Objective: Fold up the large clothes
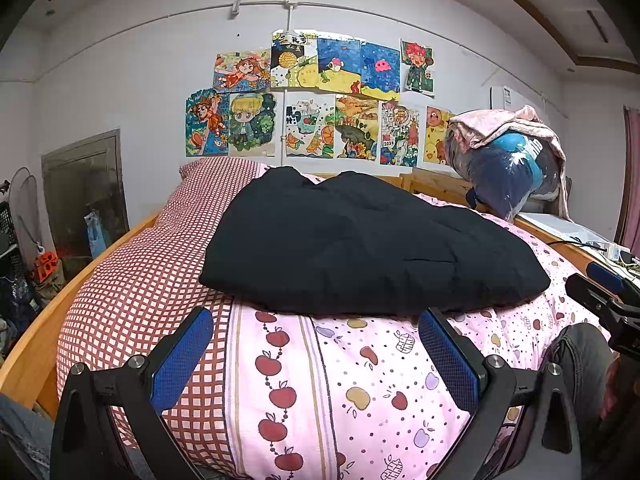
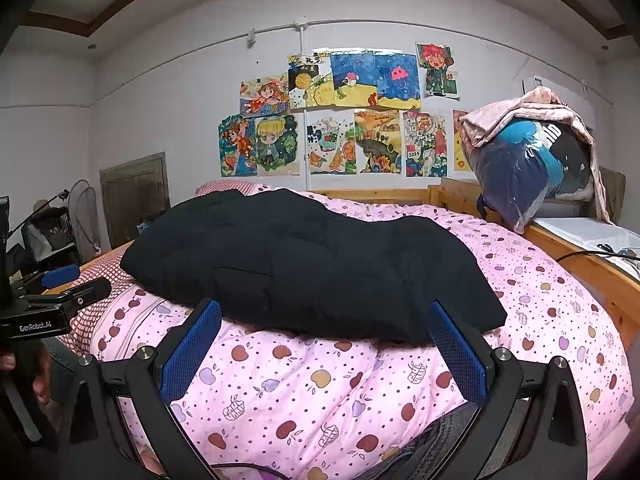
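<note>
Here we list a black garment, folded into a thick padded bundle, lying on the pink apple-print quilt of a wooden-framed bed. To its left we note a red-checked cover, partly under the bundle's edge. We hold the left tongs with blue pads spread wide apart, empty, just short of the garment's near edge. We hold the right tongs likewise parted and empty, near the same edge; neither touches the cloth. On the far wall we count a cluster of coloured drawings. At the bed's right corner we record a clear plastic bag of bundled clothing, with a pink blanket draped over it.
</note>
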### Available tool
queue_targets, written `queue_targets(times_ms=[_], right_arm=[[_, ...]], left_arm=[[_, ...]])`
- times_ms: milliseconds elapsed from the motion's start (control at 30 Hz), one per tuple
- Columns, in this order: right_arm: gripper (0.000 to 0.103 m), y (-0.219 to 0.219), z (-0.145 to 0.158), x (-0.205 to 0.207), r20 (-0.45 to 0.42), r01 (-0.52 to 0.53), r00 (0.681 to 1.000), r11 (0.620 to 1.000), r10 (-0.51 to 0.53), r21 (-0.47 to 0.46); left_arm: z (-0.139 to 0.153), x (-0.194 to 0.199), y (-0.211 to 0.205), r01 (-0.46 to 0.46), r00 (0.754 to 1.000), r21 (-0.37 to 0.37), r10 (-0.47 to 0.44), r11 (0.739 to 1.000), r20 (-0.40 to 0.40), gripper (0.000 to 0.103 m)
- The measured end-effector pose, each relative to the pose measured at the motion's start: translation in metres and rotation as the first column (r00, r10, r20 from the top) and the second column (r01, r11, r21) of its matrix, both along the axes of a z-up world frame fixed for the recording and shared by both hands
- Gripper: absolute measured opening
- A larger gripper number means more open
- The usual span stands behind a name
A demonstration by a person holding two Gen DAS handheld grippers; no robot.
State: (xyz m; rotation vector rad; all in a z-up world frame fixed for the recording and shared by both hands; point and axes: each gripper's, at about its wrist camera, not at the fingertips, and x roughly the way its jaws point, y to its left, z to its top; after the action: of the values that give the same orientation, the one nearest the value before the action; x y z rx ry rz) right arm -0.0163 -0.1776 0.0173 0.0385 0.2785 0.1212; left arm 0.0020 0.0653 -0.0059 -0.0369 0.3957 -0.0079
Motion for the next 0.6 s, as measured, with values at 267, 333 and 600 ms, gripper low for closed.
queue_targets(times_ms=[267,333,600], right_arm=[[0.101,-0.001,-0.001,0.014,-0.055,-0.008,0.998,1.000,0.009,0.024],[0.101,-0.002,-0.001,0.018,-0.071,-0.008,0.997,1.000,0.010,0.028],[0.101,0.000,-0.001,0.034,-0.140,-0.007,0.990,1.000,0.011,0.027]], left_arm=[[0.001,0.009,0.003,-0.014,0.999,-0.008,0.014,1.000,-0.032,0.103],[0.001,0.014,0.004,-0.015,0.999,-0.012,0.014,1.000,-0.048,0.103],[0.002,0.033,0.010,-0.021,0.992,-0.037,0.017,0.999,-0.123,0.103]])
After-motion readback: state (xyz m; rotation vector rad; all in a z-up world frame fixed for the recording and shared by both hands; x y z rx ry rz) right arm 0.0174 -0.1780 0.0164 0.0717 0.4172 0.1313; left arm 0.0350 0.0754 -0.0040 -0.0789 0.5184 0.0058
